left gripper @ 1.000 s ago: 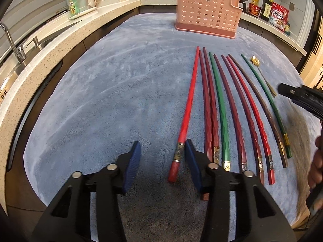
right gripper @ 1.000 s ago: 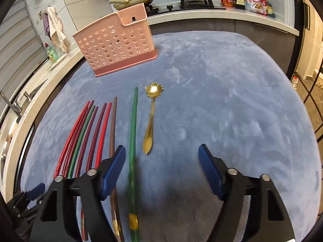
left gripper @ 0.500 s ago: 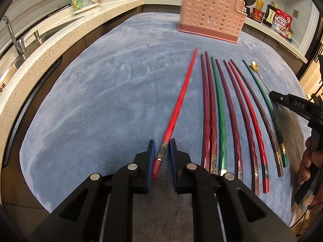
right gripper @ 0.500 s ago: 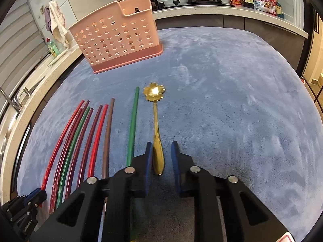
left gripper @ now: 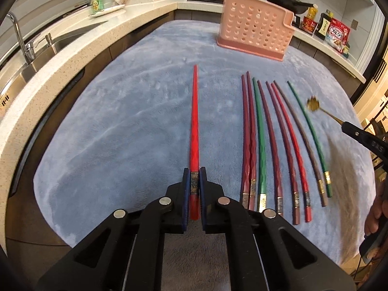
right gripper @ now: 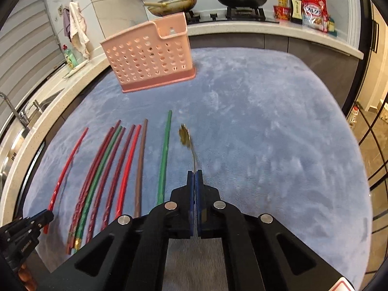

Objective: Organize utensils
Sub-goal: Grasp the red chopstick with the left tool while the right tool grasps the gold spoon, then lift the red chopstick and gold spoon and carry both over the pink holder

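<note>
Left wrist view, nearest first: the left gripper point(left gripper: 194, 184) has just closed its blue pads on the banded butt of the red chopstick point(left gripper: 194, 131), whose long axis runs straight ahead over the blue mat point(left gripper: 121, 131) toward the pink holder point(left gripper: 254, 34). Seven more chopsticks point(left gripper: 278, 145) lie in a row just to its right. Right wrist view shows the right gripper point(right gripper: 195, 177), jaws just closed, pinching the gold spoon point(right gripper: 186, 138) by its handle, bowl forward and clear of the mat. The holder point(right gripper: 150, 55) stands farther off, well apart from both.
</note>
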Demonstrator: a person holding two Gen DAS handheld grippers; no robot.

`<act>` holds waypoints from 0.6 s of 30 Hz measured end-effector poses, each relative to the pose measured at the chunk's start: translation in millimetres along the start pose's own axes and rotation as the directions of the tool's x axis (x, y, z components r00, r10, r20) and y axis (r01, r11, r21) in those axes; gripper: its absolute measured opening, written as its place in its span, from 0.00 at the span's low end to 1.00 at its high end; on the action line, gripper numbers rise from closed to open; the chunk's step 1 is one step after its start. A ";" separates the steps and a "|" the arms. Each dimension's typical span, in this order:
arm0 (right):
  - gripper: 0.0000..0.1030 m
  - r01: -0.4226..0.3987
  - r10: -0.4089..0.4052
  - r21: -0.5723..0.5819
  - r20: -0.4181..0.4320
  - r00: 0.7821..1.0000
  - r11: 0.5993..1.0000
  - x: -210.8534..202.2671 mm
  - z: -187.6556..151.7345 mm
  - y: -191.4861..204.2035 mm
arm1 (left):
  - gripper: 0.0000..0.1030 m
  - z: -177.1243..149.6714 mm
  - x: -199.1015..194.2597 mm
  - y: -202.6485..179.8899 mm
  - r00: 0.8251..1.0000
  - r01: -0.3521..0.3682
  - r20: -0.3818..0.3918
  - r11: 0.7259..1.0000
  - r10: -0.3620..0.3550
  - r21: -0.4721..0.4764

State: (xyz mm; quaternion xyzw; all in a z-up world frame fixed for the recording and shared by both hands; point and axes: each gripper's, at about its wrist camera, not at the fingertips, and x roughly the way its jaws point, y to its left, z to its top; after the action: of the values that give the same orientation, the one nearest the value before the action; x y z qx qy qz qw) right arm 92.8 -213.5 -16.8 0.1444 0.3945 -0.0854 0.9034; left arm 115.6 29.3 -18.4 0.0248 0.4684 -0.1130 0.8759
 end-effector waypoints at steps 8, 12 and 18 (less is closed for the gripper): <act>0.02 0.002 0.000 -0.013 0.089 0.996 1.000 -49.5 28.9 4.4 | 0.07 31.6 -38.8 7.1 0.996 0.012 0.090 1.000 -0.012 0.002; 0.02 -0.003 0.007 -0.031 0.126 0.992 1.000 -61.7 44.8 10.5 | 0.07 56.6 -53.0 10.1 0.990 0.017 0.139 1.000 -0.017 0.003; 0.02 -0.059 0.062 -0.023 0.150 0.987 0.998 -67.4 70.2 14.5 | 0.07 105.1 -74.0 13.3 0.974 0.013 0.226 1.000 -0.017 0.019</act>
State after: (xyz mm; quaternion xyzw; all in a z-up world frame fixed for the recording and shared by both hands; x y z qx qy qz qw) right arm 99.6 -220.1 81.2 0.1411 0.3213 -0.0651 0.9341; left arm 164.6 39.5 100.8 0.0157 0.3650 -0.1258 0.9224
